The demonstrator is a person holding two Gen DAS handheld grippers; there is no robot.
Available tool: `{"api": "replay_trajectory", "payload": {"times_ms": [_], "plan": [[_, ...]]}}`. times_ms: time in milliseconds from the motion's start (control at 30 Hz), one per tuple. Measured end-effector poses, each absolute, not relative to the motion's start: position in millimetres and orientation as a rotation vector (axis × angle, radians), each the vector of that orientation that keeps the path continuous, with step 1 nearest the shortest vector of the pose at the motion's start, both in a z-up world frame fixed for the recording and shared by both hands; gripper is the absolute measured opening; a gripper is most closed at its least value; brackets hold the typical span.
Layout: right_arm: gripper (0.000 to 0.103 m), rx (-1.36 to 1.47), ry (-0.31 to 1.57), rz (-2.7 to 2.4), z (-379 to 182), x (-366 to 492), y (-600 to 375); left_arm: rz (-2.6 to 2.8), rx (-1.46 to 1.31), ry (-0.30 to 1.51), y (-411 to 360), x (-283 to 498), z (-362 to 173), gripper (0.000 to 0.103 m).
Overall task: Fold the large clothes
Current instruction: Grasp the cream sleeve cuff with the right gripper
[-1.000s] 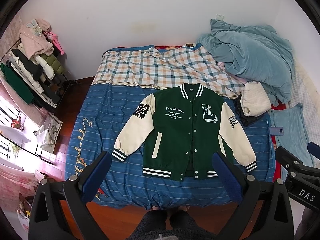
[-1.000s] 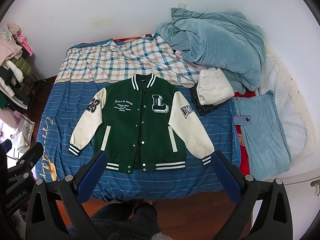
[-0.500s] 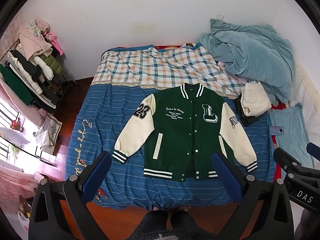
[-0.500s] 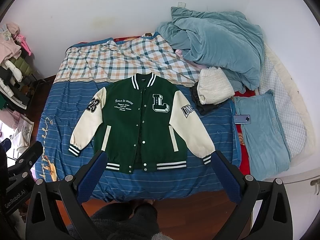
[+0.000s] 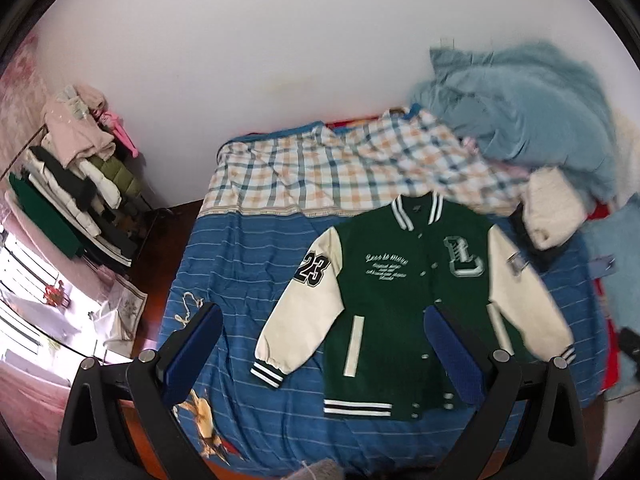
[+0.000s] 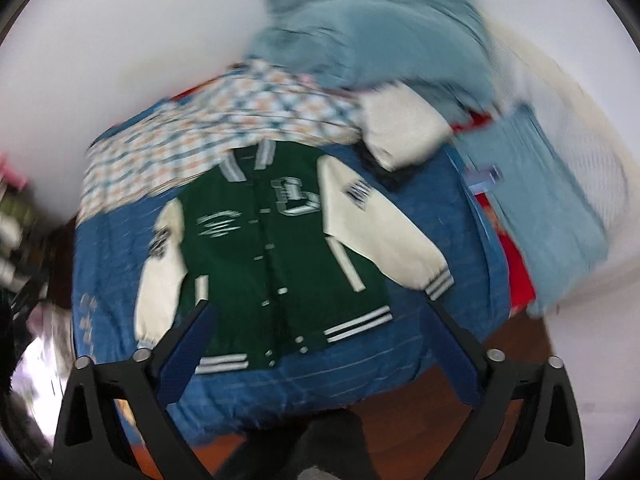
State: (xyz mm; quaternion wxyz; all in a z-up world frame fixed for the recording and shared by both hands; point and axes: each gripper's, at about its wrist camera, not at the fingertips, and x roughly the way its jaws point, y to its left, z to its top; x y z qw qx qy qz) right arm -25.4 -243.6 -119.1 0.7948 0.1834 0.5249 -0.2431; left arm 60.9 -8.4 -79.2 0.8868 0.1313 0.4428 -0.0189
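A green varsity jacket (image 5: 404,304) with cream sleeves lies flat and face up on the blue striped bed cover (image 5: 240,280). It also shows, blurred, in the right wrist view (image 6: 264,248). My left gripper (image 5: 320,344) is open and empty, above the jacket's left sleeve and lower front. My right gripper (image 6: 320,344) is open and empty, above the jacket's hem near the bed's front edge.
A checked sheet (image 5: 328,168) and a heap of blue bedding (image 5: 520,112) lie at the head of the bed. A folded cream garment (image 5: 552,208) lies right of the jacket. A loaded clothes rack (image 5: 72,192) stands at the left. Wooden floor (image 6: 400,420) lies before the bed.
Both grippers have moved forward and down toward the jacket. The left view has swung left, the right view has tilted and blurred. Both stay open.
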Motion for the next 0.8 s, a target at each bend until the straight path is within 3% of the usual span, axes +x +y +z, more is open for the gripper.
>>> {"api": "replay_trajectory", "payload": {"times_ms": [67,233,567,667,800], "plan": [[0.069,0.507,1.158,-0.589,-165.3,-30.2,-280.9,-0.026,0.294,0.957,-13.8,81.0,-110.6,0.103],[0.069,0.842,1.166,-0.716,-287.3,-56.6,-375.1,0.032,0.321,1.067,-34.7,121.8,-184.9,0.103],[0.073,1.453,1.064,-0.931,-598.5,-116.6,-518.1,0.227,0.383,1.281,-67.3,178.5,-348.2,0.103],[0.073,1.515,0.973,-0.981,-641.4,-120.1,-535.2,0.269,0.394,1.337,-69.5,187.4,-390.6,0.103],[0.075,1.536,0.844,-1.034,-658.2,-112.4,-553.6,0.276,0.379,1.387,-77.0,196.0,-434.0,0.103]]}}
